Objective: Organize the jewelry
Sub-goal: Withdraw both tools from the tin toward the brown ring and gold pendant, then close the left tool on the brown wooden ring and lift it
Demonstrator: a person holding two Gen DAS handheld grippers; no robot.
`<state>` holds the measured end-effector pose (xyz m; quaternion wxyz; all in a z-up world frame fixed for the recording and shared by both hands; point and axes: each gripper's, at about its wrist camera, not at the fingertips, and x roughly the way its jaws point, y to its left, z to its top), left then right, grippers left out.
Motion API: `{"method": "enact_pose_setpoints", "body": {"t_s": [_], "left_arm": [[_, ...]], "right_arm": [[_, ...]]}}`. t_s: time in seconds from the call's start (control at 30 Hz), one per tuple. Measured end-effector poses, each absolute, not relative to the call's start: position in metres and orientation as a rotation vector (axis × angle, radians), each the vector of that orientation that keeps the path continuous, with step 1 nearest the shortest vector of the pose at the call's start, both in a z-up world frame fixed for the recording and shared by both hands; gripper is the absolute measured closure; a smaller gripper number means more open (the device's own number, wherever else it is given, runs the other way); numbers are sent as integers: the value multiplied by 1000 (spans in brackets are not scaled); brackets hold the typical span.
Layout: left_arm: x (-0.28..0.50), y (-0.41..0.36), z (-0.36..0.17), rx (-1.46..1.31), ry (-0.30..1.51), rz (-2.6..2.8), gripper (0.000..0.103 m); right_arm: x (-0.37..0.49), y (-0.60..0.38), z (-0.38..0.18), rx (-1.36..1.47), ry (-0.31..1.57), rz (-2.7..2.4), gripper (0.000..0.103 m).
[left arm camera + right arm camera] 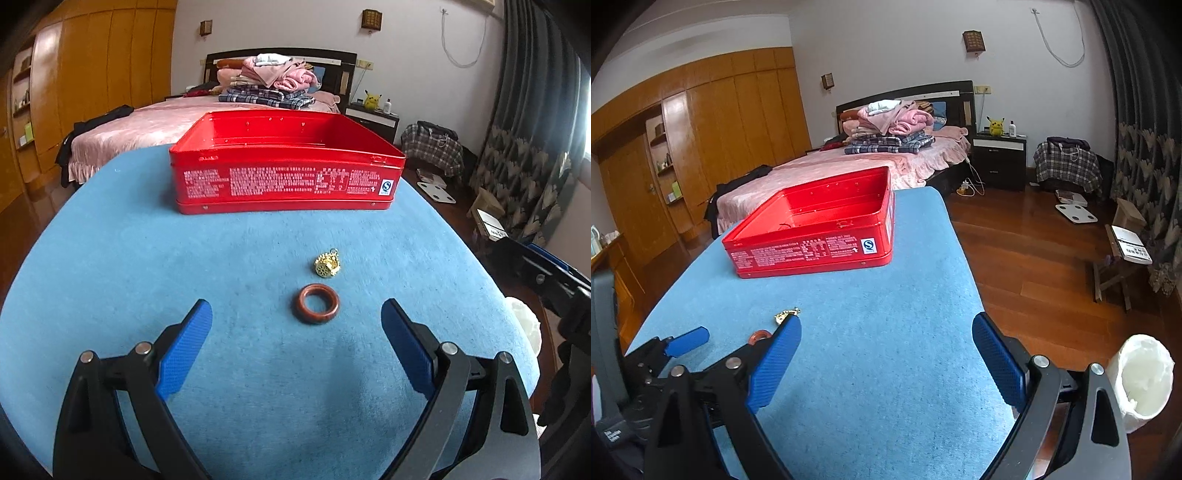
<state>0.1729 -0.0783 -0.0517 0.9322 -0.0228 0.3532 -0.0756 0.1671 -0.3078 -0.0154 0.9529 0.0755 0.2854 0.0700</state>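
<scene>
Our left tongs and right tongs gape empty; reddish-brown stone ring lower centre, blue cloth tabletop open around.

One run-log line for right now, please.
left tool: open, empty | right tool: open, empty | brown ring, gold charm: on blue cloth | red tin: open
</scene>
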Motion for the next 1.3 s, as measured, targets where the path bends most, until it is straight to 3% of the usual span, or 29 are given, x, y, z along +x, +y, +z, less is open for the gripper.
{"method": "enact_pose_setpoints", "body": {"t_s": [0.13,0.4,0.5,0.57,1.3], "left_arm": [[178,-81,-60,-73,755,-153,29],[183,-81,-66,-96,765,-135,45],[185,-83,-67,-93,766,-149,56],[185,-83,-67,-106,763,-180,74],[190,1,-46,-144,755,-28,75]], "right_arm": [[166,-309,-16,160,578,146,11],[167,-308,-19,154,585,152,11],[168,-306,-20,148,590,155,11],[167,-305,-21,148,593,156,11],[196,-227,-26,96,669,223,15]]}}
